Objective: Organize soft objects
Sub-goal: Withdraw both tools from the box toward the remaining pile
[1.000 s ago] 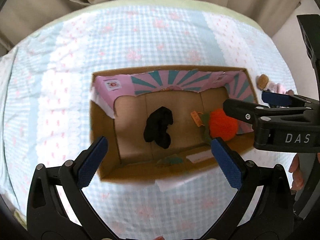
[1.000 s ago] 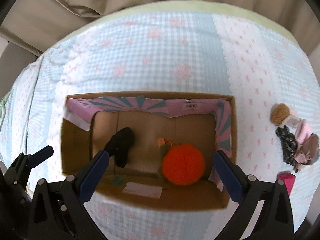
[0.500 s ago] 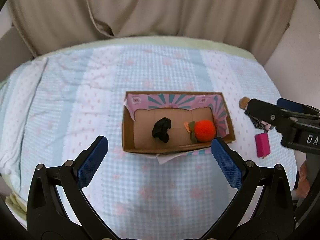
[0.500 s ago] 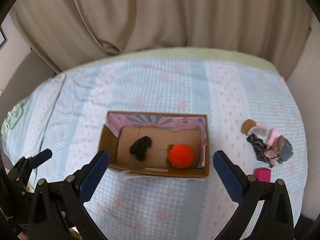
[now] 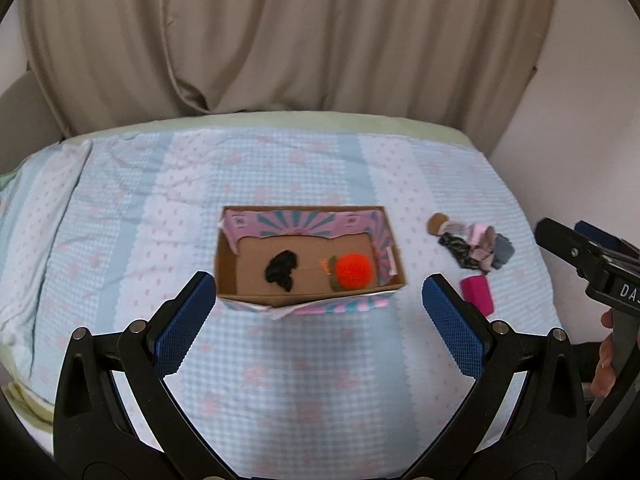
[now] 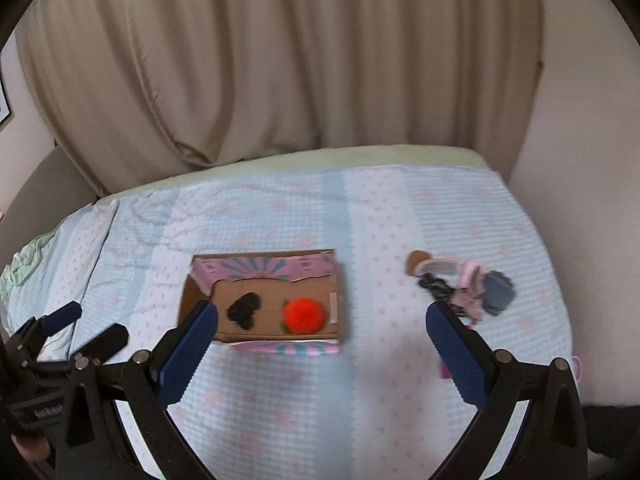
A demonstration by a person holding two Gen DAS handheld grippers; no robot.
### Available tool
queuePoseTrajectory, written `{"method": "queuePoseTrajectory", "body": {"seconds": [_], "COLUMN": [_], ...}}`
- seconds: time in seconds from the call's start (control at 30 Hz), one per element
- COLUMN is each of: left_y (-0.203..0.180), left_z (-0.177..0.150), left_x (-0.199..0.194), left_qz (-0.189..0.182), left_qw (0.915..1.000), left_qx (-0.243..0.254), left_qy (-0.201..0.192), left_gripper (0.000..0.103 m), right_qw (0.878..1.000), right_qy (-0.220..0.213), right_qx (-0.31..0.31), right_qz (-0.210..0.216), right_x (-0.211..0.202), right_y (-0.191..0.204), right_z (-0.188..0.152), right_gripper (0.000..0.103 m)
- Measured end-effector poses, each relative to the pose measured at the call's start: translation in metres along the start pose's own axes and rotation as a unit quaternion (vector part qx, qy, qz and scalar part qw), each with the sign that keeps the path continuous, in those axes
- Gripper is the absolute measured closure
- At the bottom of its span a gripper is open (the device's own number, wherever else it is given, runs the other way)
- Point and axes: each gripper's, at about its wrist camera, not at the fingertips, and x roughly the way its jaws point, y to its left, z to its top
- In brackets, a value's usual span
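Observation:
An open cardboard box [image 5: 226, 272] [image 6: 186, 304] with pink and teal flaps sits mid-bed. Inside it lie a black soft piece [image 5: 282, 266] [image 6: 244, 306] and a fuzzy orange ball [image 5: 354, 270] [image 6: 303, 314]. To the box's right a small pile of soft things [image 5: 476, 246] [image 6: 468, 286] rests on the cover, with a pink block [image 5: 477, 294] in front of it. My left gripper [image 5: 320, 326] hangs open above the near bed, empty. My right gripper [image 6: 320, 354] is open too, holding nothing, and its dark body shows at the right edge of the left wrist view.
The bed has a light blue checked cover [image 5: 320, 380] [image 6: 320, 400] with pink flowers. Beige curtains [image 5: 280, 40] [image 6: 300, 60] hang behind it and a pale wall [image 5: 580, 100] stands on the right. A hand [image 5: 604, 364] grips the right gripper's handle.
Both grippers have pulled up and back from right over the box, so the whole bed and curtains now show. The box's contents have not moved.

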Motion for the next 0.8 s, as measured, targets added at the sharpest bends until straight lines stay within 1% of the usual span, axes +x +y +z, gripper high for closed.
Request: {"method": "queuePoseTrajectory", "body": {"seconds": [0.2, 0.33, 0.4, 0.5, 0.63, 0.73, 0.8], "left_y": [-0.052, -0.097, -0.121, -0.156, -0.201, -0.233, -0.252], "left_z": [-0.001, -0.007, -0.01, -0.017, -0.026, -0.036, -0.043], "left_x": [-0.002, 0.006, 0.012, 0.024, 0.053, 0.078, 0.096], "left_qz": [-0.01, -0.012, -0.012, -0.018, -0.02, -0.02, -0.028], "left_qw": [0.9999, 0.9999, 0.9999, 0.9998, 0.9995, 0.9991, 0.9986], "left_qx": [0.007, 0.001, -0.006, -0.006, -0.014, -0.015, -0.014], "left_qy": [-0.008, -0.009, -0.003, 0.003, 0.022, 0.034, 0.043], "left_gripper": [0.0, 0.0, 0.0, 0.0, 0.0, 0.0, 0.0], "right_qw": [0.999, 0.999, 0.999, 1.0, 1.0, 0.999, 0.998], "right_qy": [-0.026, -0.031, -0.029, -0.025, -0.014, -0.003, 0.001], "right_qx": [0.02, 0.023, 0.017, 0.008, -0.014, -0.039, -0.059], "right_qz": [-0.022, -0.023, -0.022, -0.015, 0.0, 0.013, 0.028], "right_x": [-0.03, -0.036, -0.036, -0.03, -0.011, 0.009, 0.025], "right_y": [-0.067, -0.112, -0.137, -0.172, -0.219, -0.244, -0.258], "right_z": [-0.009, -0.013, -0.015, -0.014, -0.013, -0.013, -0.014], "right_gripper": [0.0, 0.0, 0.0, 0.0, 0.0, 0.0, 0.0]}}
